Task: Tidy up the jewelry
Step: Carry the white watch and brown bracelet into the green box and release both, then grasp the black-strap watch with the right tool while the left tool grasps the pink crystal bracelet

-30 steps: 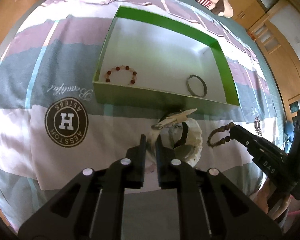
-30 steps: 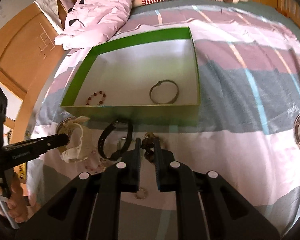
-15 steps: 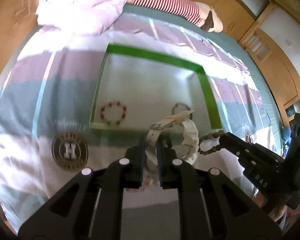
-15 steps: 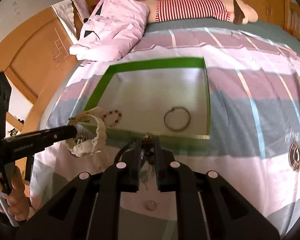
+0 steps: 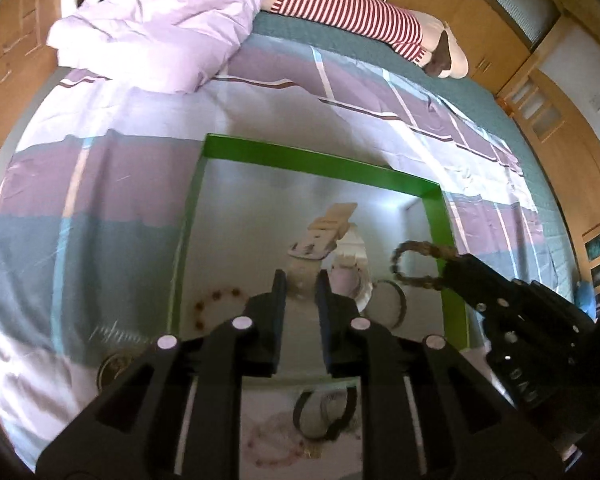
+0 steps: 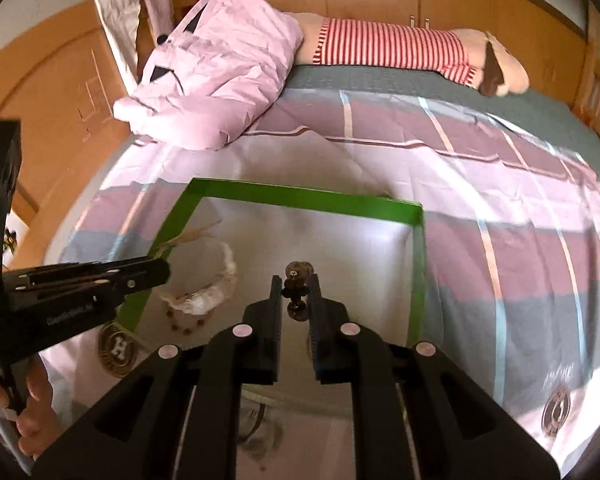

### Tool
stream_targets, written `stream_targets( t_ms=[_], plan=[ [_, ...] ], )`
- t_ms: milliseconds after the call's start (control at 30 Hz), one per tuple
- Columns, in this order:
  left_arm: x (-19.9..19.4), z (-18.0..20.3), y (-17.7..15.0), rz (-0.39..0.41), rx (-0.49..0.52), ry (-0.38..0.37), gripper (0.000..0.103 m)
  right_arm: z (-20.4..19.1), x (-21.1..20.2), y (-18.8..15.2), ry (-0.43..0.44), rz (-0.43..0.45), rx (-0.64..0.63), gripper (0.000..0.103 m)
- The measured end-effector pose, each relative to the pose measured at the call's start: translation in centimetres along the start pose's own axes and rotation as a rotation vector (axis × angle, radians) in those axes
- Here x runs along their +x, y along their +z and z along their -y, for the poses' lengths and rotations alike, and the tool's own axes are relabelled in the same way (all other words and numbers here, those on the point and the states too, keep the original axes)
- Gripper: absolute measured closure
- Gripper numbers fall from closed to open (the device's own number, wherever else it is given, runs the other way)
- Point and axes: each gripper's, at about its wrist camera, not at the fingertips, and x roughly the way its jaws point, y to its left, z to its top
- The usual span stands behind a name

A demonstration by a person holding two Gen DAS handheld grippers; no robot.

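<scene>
Both grippers are matte black — the left gripper (image 5: 301,287) and right gripper (image 6: 294,291) have angular, cut-out arms studded with round silver screws; white lettering marks their sides.

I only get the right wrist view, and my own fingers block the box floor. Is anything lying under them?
Observer: Yes, a metal bangle lies in the green box, near its right wall.
Operator: And how is the white watch gripped?
Observer: Its strap sits between the fingers of the left hand-held gripper, whose jaws have just been opening.
</scene>
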Motion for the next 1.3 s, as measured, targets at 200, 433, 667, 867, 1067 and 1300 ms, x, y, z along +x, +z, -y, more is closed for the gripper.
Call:
stream_targets(
  t_ms=[200, 433, 667, 867, 1067, 1300],
  plan=[
    [4.5, -1.0, 0.6, -0.045, -0.003, 0.007, 0.088, 1.1, 5.8, 1.1, 0.021, -0.065, 0.013, 0.091],
    [8.0, -2.7, 0.7, -0.085, -0.020, 0.059, 0.090, 3.9, 11.6, -0.6, -0.106, -0.210, 0.024, 0.091],
    [8.3, -2.7, 0.8, -0.133, -0.044, 0.057, 0.075, 3.8, 11.6, -1.0, -0.112, -0.237, 0.020, 0.071],
    [5.9, -1.3, 0.0, -0.122, -0.067, -0.003, 0.023, 1.7, 8.9, -2.2, -0.131, -0.190, -0.044, 0.029],
    [1.1, -1.2, -0.6, -0.071, -0.088, 0.031, 0.015, 2.5, 4.6, -3.0, -0.136, -0.139, 0.011, 0.023],
    [-4.3, -2.2, -5.1, -0.038, -0.075, 0.044, 0.006, 3.0, 0.7, -8.0, -0.027, -0.124, 0.109, 0.022]
  ],
)
